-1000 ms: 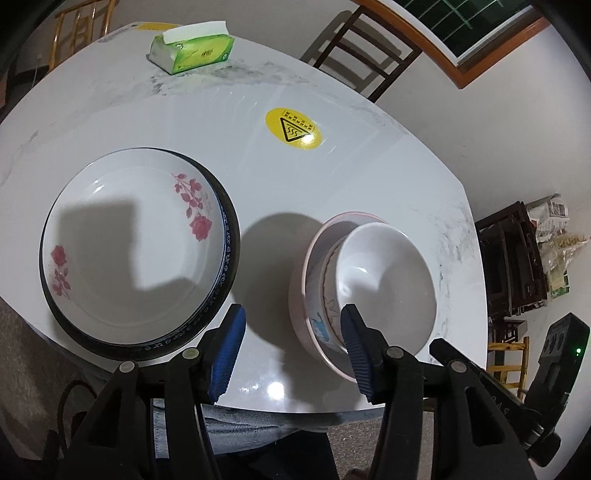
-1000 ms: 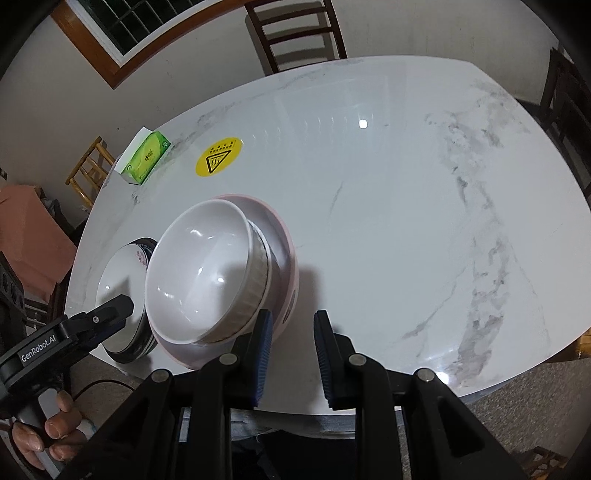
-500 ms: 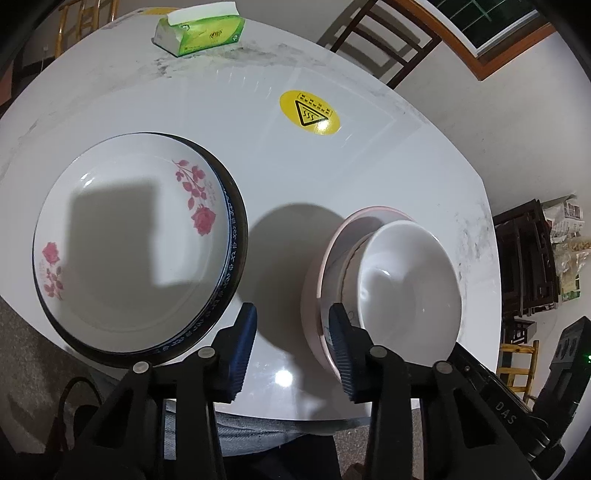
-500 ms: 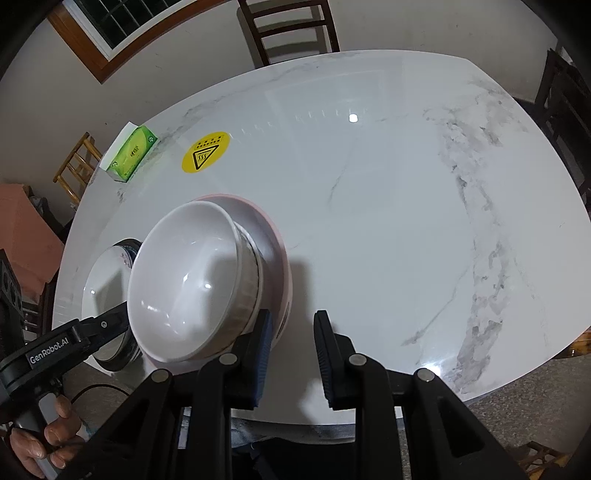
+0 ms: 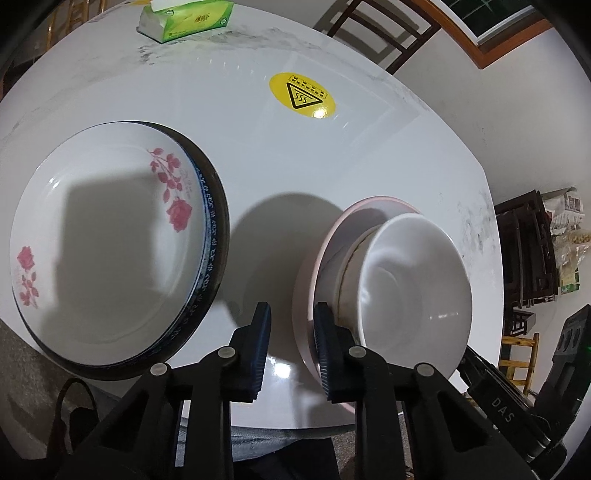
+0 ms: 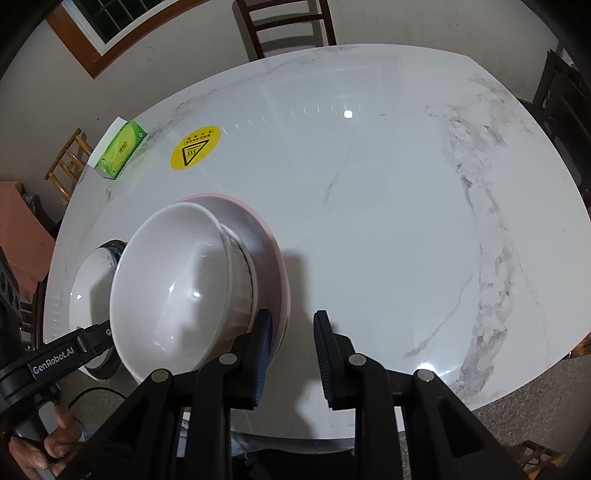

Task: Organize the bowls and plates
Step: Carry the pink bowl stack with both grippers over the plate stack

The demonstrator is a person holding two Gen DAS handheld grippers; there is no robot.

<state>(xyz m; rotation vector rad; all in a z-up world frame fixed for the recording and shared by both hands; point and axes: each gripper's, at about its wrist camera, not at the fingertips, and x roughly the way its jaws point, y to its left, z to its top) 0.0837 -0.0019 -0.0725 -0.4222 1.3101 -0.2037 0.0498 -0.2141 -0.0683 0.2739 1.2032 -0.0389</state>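
Both claws are hanging over the near table edge with their jaws apart and gripping nothing: the left gripper (image 5: 291,336) is straddling the near rim of the pink plate (image 5: 321,258), its right finger (image 5: 325,343) overlapping that rim, while the right gripper (image 6: 292,334) has its left finger (image 6: 264,339) just beside the same rim. Nested white bowls (image 6: 177,280) are sitting upright, mouths up, on the pink plate near the front edge. Left of them, a rose-patterned plate (image 5: 107,251) is lying on a dark-rimmed one. They are resting on a white marble table (image 6: 388,206) bearing a yellow sticker (image 6: 195,152) and a green tissue box (image 6: 120,149); chairs (image 6: 288,26) and a wood-framed window (image 6: 99,33) are showing behind.
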